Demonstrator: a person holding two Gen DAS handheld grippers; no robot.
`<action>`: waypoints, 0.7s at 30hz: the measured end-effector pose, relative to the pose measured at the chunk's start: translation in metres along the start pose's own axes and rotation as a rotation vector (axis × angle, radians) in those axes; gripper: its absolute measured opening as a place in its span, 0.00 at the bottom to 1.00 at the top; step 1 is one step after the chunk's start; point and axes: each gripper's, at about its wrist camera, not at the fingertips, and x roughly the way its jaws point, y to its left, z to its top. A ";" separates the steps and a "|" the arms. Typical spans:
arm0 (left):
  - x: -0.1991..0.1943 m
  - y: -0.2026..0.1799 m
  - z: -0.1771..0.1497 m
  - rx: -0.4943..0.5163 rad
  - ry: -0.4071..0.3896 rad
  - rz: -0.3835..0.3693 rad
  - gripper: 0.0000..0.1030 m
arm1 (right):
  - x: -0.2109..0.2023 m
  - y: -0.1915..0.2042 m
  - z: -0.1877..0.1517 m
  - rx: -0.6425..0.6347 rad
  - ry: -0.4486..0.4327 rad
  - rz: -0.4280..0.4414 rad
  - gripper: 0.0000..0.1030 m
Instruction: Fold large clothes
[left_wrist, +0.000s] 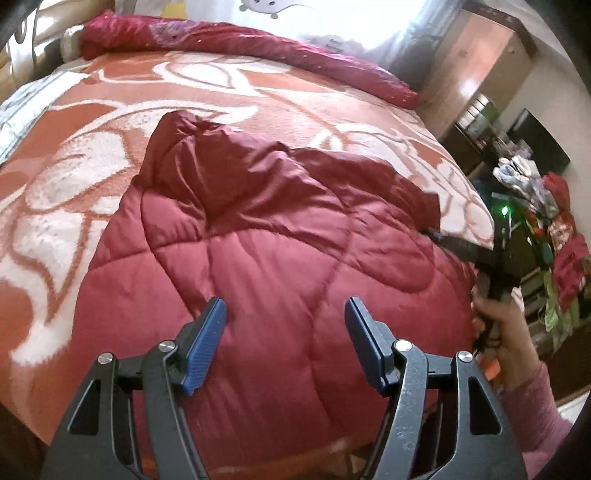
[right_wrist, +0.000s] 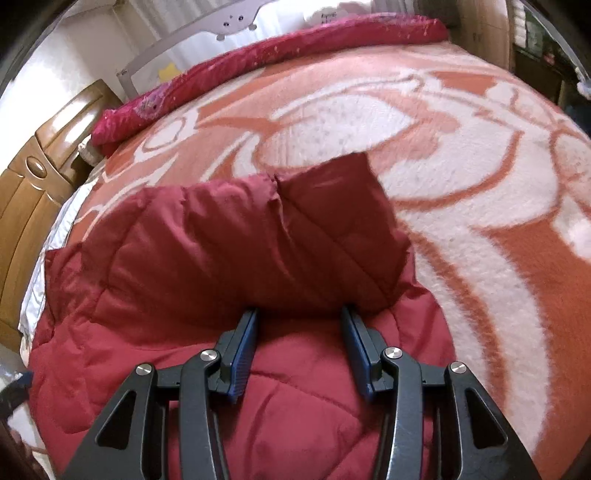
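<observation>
A dark red quilted jacket (left_wrist: 266, 236) lies on the bed's orange and white blanket (left_wrist: 74, 155), one part folded over its body. My left gripper (left_wrist: 285, 306) is open and empty just above the jacket's near part. My right gripper (right_wrist: 299, 314) is open, its fingertips at the lower edge of the folded-over flap (right_wrist: 258, 236), jaws apart and not closed on it. In the left wrist view the right gripper (left_wrist: 439, 236) reaches the jacket's right edge, held by a hand in a pink sleeve.
A long red bolster (left_wrist: 240, 44) lies along the bed's far side. A wooden wardrobe (left_wrist: 484, 62) and a pile of clothes (left_wrist: 554, 236) stand to the right of the bed. A wooden headboard (right_wrist: 33, 192) is at the left.
</observation>
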 end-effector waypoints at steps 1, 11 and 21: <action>-0.003 -0.004 -0.003 0.012 -0.003 0.000 0.65 | -0.011 0.003 -0.001 -0.006 -0.021 0.000 0.49; 0.013 -0.048 -0.031 0.142 0.013 0.071 0.65 | -0.109 0.071 -0.080 -0.239 -0.082 0.162 0.47; 0.049 -0.039 -0.042 0.134 0.005 0.079 0.66 | -0.069 0.064 -0.121 -0.317 -0.048 -0.044 0.48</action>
